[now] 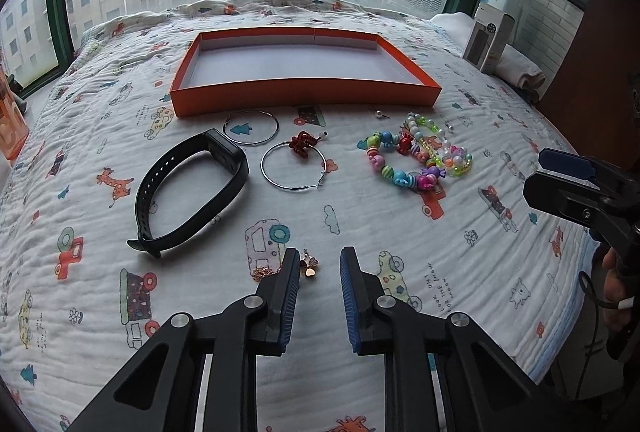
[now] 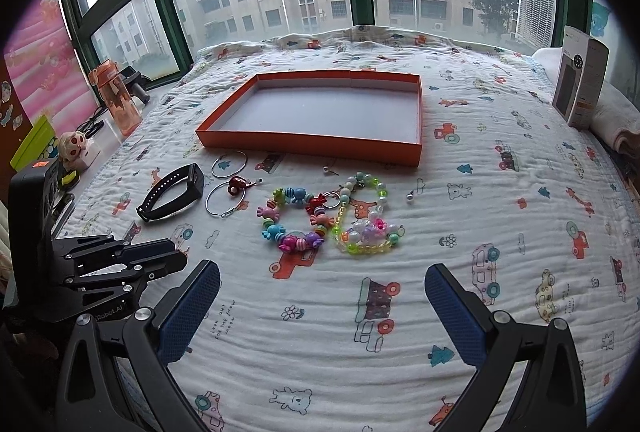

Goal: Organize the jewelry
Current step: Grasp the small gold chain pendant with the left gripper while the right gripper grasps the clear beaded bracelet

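An orange tray point(image 1: 304, 94) with a pale floor lies toward the window end of a cartoon-print quilt point(image 1: 200, 312), nothing in it; the jewelry sits on the quilt in front of its near wall, all of it outside the tray; counted from the left: one black wristband point(image 1: 188, 188), two thin silver hoops point(image 1: 251, 127) lying one behind the other, the nearer hoop point(image 1: 293, 165) with a red charm point(image 1: 302, 145) on its far edge, then two bead bracelets touching each other, one of bright candy-coloured beads point(image 1: 400, 168) and one of clear green and white beads point(image 1: 444, 148); two small silver studs point(image 1: 381, 115) lie apart near the tray's front; one rose-gold chain with a butterfly pendant point(image 1: 309, 266) lies closest, right beside the inner face of the left finger of the left gripper point(image 1: 320, 268); that gripper's jaws stand narrowly apart, the pendant between them but not pinched; the right gripper point(image 2: 322, 282) hovers with jaws wide, holding nothing, the two bracelets ahead of it; an orange bottle point(image 2: 118, 98) stands off the quilt's left edge, a carton point(image 2: 582, 82) at its right.
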Demonstrator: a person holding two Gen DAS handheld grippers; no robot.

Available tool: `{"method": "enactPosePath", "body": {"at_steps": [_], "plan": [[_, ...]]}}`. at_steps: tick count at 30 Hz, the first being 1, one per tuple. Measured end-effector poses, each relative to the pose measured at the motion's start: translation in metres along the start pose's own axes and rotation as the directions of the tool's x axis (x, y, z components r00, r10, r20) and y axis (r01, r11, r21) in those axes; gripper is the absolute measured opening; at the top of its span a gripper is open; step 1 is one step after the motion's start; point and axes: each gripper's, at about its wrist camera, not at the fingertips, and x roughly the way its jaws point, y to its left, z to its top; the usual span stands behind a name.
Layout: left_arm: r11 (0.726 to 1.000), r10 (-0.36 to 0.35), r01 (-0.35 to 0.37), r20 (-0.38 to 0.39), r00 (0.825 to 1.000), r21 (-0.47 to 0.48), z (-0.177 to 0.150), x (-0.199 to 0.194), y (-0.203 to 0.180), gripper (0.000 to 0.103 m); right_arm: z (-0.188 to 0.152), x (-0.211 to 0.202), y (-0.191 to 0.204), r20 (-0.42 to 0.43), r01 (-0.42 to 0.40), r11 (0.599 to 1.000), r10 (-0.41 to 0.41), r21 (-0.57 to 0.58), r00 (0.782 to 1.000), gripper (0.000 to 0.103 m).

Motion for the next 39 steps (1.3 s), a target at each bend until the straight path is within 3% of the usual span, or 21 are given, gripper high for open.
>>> {"method": "enactPosePath", "body": {"at_steps": [9,20,27,35,39], "plan": [[1.0,0.009,-0.009,-0.009,1.0,0.013,-0.001,0.007,0.002,0.022,0.0,0.007,-0.002,-0.013,-0.005,1.0,0.005,0.005,1.0,0.103],[0.991,0.092,-0.094,0.019,0.996,0.093,-0.006,0.007,-0.013,0.011,0.0,0.013,-0.002,-0.023,-0.003,1.0,0.003,0.008,1.0,0.103],[0.997,0.072,-0.074,0.056,0.996,0.037,-0.002,-0.007,-0.008,0.011,0.002,0.018,-0.012,-0.041,-0.01,1.0,0.011,0.022,0.999,0.103],[0.999,0.041,-0.038,0.1,0.994,-0.03,0.011,-0.032,0.008,0.011,0.013,0.032,-0.027,-0.064,-0.018,0.999,0.02,0.04,0.998,0.075],[0.999,0.04,-0.036,0.102,0.994,-0.039,0.013,-0.035,0.012,0.011,0.021,0.042,-0.036,-0.081,-0.006,0.999,0.01,0.052,0.997,0.068]]}}
